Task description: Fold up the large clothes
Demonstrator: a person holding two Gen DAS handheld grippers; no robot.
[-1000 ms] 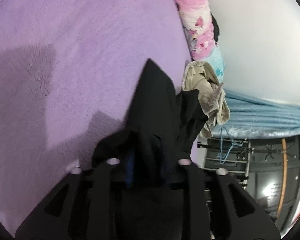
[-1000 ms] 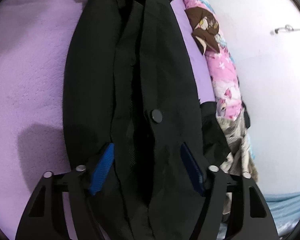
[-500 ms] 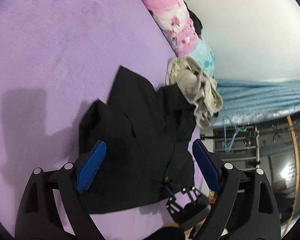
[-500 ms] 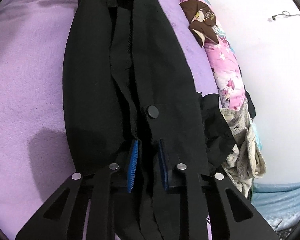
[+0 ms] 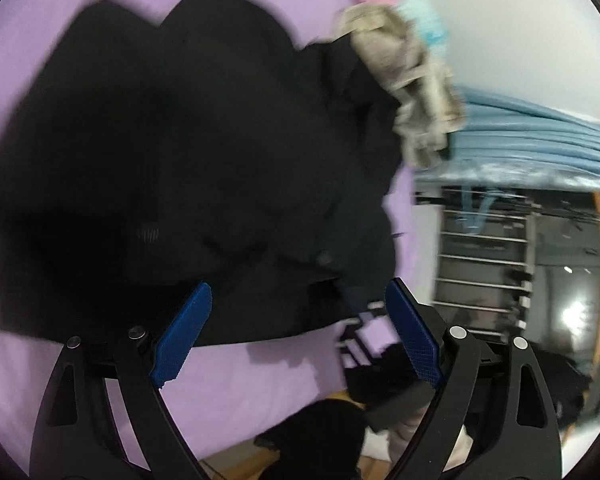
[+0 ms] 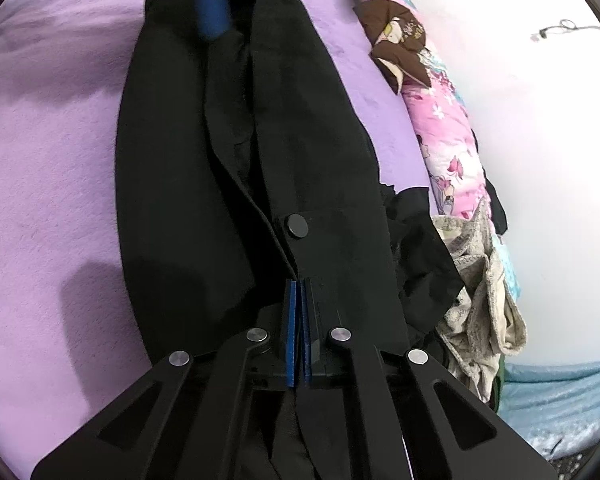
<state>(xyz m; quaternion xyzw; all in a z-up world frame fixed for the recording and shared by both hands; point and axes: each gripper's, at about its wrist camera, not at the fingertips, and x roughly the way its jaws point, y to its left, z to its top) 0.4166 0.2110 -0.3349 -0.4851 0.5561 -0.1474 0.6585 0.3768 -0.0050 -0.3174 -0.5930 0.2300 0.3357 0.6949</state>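
Observation:
A black garment (image 6: 228,152) with a round black button (image 6: 296,226) lies lengthwise on a purple blanket (image 6: 48,160). My right gripper (image 6: 299,292) is shut on the garment's near edge just below the button. In the blurred left wrist view the same black garment (image 5: 188,152) lies spread under my left gripper (image 5: 296,300), which is open and empty above the garment's near hem. A blue fingertip (image 6: 212,12) of the left gripper shows at the far end of the garment in the right wrist view.
A beige crumpled cloth (image 6: 480,292) and a pink patterned quilt (image 6: 444,128) lie along the white wall to the right. A light blue cover (image 5: 532,136) and a metal rack (image 5: 484,264) stand past the blanket's edge. The blanket (image 5: 260,376) ends near the left gripper.
My right gripper closed from open onto the garment's edge. My left gripper released the garment, opened, and moved closer over the spread cloth.

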